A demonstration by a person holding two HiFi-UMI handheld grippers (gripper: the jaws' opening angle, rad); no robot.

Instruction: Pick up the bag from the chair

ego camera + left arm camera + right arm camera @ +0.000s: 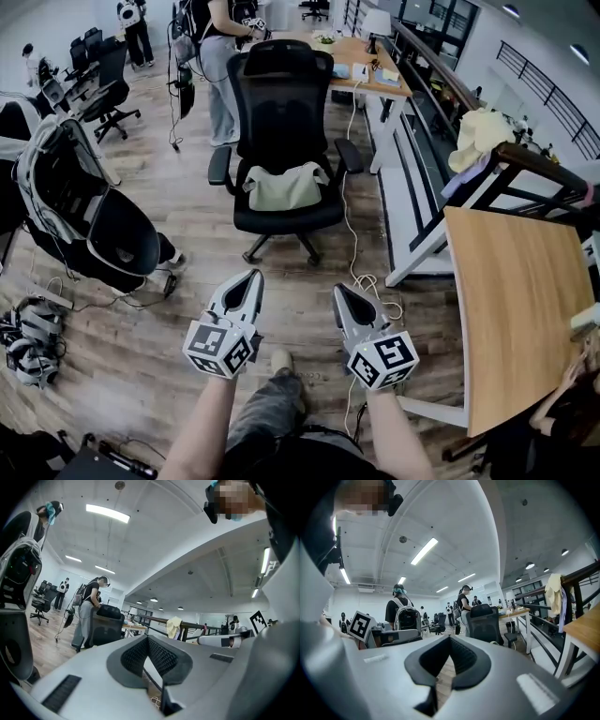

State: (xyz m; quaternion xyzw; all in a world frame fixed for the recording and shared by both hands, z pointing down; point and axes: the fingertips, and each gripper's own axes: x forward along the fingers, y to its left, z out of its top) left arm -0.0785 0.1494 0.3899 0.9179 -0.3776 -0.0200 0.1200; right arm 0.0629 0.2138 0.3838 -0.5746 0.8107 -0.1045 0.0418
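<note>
While level, left claw (251,276) and right claw (340,290) short of bag (286,187).

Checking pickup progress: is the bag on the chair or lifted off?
On the chair: the bag lies on its seat; left claw and right claw are shut, empty, short of it.

The black office chair (281,103) stands on the wood-plank floor (187,197), in the middle and far off. On its seat lies the pale bag (286,187), slumped against the backrest between the armrests. A white cable (364,279) trails over the floor just right of the chair. A wooden bench (516,319) stands near right. Another bench (361,67), far behind the chair, carries a lamp (377,23).
</note>
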